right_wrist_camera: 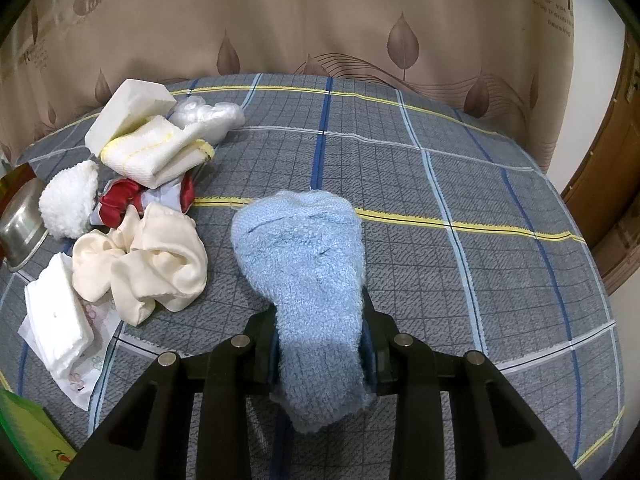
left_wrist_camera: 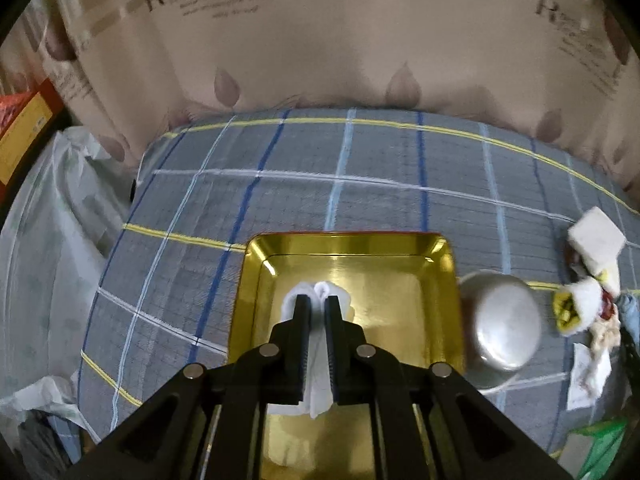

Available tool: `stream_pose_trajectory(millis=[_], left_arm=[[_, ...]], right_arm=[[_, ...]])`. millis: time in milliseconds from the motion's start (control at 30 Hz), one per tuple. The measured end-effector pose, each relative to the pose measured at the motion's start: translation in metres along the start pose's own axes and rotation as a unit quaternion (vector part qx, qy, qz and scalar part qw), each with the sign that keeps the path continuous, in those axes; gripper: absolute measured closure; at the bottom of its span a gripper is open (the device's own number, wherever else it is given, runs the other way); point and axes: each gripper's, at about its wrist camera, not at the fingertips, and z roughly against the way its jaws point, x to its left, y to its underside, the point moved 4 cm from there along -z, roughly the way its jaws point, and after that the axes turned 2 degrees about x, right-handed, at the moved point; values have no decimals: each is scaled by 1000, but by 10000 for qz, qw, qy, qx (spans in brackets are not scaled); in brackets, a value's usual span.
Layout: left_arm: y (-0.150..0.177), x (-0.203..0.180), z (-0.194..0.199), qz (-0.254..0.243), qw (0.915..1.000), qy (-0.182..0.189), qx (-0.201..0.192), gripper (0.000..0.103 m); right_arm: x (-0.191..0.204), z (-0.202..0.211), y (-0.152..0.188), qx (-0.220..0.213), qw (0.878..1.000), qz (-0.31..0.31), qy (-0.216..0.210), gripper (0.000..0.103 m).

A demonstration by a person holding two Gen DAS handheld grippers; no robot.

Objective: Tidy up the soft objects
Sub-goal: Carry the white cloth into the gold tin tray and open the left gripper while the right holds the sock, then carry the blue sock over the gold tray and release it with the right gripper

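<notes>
My left gripper (left_wrist_camera: 318,300) is shut on a thin white tissue (left_wrist_camera: 320,392) and hangs over the shiny gold tray (left_wrist_camera: 440,264) on the plaid-covered table. The tissue bunches out past the fingertips and trails back between the jaws. My right gripper (right_wrist_camera: 320,312) is shut on a fluffy light blue towel (right_wrist_camera: 300,248), whose far end rests on the plaid cloth; the fingertips are hidden behind it. Left of the towel lies a pile of soft things: a cream cloth (right_wrist_camera: 148,264), a red scrunchie (right_wrist_camera: 120,200), a white fluffy ball (right_wrist_camera: 70,200), a folded white-and-yellow cloth (right_wrist_camera: 156,152) and a white sponge block (right_wrist_camera: 128,108).
A steel bowl (left_wrist_camera: 500,324) stands just right of the tray, also seen at the left edge as the bowl (right_wrist_camera: 20,232). A white pad (right_wrist_camera: 56,320), clear plastic (right_wrist_camera: 208,114) and a green box (right_wrist_camera: 28,436) lie about. A leaf-print curtain (left_wrist_camera: 320,40) hangs behind; white bags (left_wrist_camera: 52,220) sit left.
</notes>
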Motion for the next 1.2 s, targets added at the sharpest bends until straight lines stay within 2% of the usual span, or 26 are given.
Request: stream_pose_trajectory(millis=[167,233,367,400,733,1033,1200], left_arm=[[0,7,-17,74,9999,20,130,92],[0,7,-21,52,9997,-52,216,88],[1,11,-25,40,9995,-157,258,60],[1,12,-24,55,9996,-165,225,59],[18,26,2,243,9997,51,-46,59],[59,37,38,170,9988,-75,-446,59],[79,48,42,297,9983,-112,-483,59]], right_arm=[[0,0,0,0,10000,-4,3,71],[-1,0,1,2,10000,-3,14,71],[-1,0,0,6,10000,4,23,71],[-2,-1,0,7,10000,8,29,71],[-4,1,-1,19,9999,72,105,70],[-7,1,-1,146,9999,47,53,71],[-9,1,-6,336,9992,152,151,77]])
